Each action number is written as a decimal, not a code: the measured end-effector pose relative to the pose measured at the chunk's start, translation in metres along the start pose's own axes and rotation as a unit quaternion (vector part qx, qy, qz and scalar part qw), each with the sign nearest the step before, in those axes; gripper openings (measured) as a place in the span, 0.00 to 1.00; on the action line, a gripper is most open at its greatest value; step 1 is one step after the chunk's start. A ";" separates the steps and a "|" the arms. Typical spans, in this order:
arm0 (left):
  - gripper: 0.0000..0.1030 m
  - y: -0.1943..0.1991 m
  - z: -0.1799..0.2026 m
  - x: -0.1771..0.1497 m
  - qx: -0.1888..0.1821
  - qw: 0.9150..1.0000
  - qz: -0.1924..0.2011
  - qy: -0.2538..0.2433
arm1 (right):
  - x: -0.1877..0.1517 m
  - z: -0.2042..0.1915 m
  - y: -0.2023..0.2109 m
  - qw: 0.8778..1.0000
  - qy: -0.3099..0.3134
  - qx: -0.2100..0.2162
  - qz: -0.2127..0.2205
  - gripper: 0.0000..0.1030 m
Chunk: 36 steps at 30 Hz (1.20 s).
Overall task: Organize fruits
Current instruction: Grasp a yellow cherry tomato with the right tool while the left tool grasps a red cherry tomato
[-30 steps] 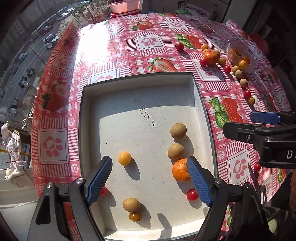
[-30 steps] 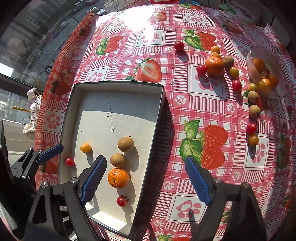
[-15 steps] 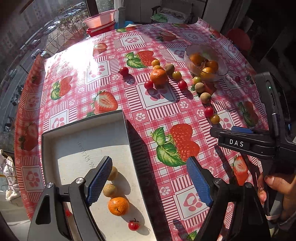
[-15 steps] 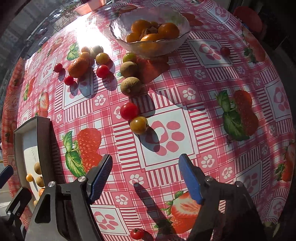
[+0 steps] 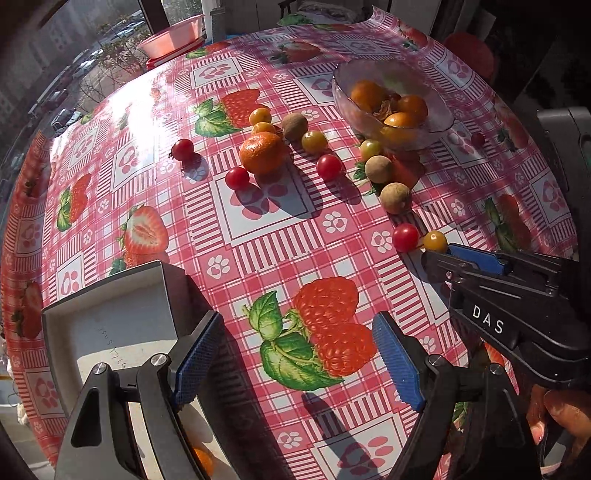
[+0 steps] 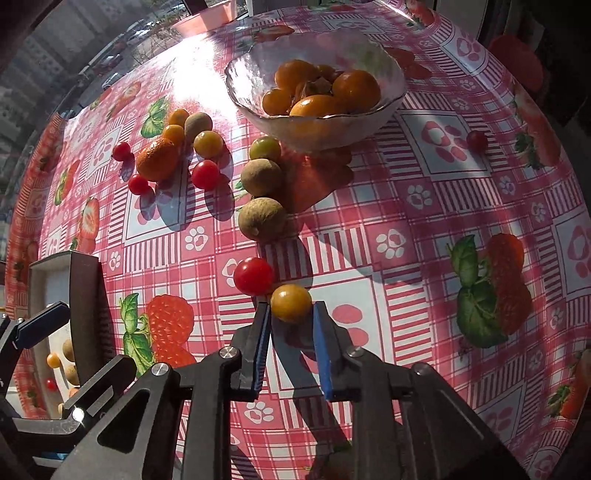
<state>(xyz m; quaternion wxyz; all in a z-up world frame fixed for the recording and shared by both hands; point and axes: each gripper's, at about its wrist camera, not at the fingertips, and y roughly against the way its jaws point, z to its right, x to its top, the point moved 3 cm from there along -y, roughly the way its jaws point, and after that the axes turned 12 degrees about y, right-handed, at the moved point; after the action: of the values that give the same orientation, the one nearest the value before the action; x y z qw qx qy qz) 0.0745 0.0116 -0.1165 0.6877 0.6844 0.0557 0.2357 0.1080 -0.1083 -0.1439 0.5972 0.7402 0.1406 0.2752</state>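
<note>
My right gripper (image 6: 291, 314) has narrowed around a yellow cherry tomato (image 6: 291, 302) on the tablecloth, its blue pads right at the fruit's sides; it also shows in the left wrist view (image 5: 435, 240). A red cherry tomato (image 6: 253, 276) lies just left of it. My left gripper (image 5: 295, 350) is open and empty above the cloth, beside the grey tray (image 5: 110, 314) that holds several fruits. A glass bowl (image 6: 314, 125) of orange fruits stands at the back.
Loose fruit lies between tray and bowl: a mandarin (image 5: 263, 153), brown longans (image 6: 261, 219), red and yellow cherry tomatoes (image 6: 205, 174). A lone red tomato (image 6: 476, 140) lies right of the bowl. A pink basin (image 5: 173, 35) sits at the far edge.
My right gripper moved forward to the yellow cherry tomato and closed its fingers around it. My left gripper swung right, off the tray toward the loose fruit.
</note>
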 end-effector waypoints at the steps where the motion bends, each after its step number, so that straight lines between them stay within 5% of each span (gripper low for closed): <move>1: 0.81 -0.003 0.005 0.002 -0.003 1.000 -0.001 -0.003 | -0.001 0.003 0.000 1.000 -0.002 -0.001 0.002 0.24; 13: 0.81 -0.035 0.048 0.027 -0.024 1.000 -0.005 -0.013 | -0.014 0.047 0.014 0.999 -0.041 0.019 0.023 0.24; 21: 0.80 -0.053 0.063 0.034 -0.018 1.000 -0.013 -0.013 | -0.018 0.059 0.018 0.996 -0.033 0.077 0.040 0.25; 26: 0.65 -0.054 0.075 0.034 -0.009 1.000 0.000 -0.012 | -0.022 0.063 0.023 0.995 -0.019 0.089 0.039 0.41; 30: 0.27 -0.048 0.086 0.034 -0.015 0.999 0.006 -0.031 | -0.020 0.062 0.021 0.996 -0.005 0.081 0.039 0.42; 36: 0.24 -0.044 0.076 0.032 -0.017 1.000 0.007 -0.017 | -0.017 0.059 0.017 0.996 0.002 0.083 0.037 0.42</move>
<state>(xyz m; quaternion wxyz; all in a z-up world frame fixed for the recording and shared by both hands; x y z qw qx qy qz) 0.1444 -0.0430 -0.1469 0.6986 0.6769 0.0352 0.2291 0.1264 -0.1690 -0.1394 0.5226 0.7916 0.1369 0.2855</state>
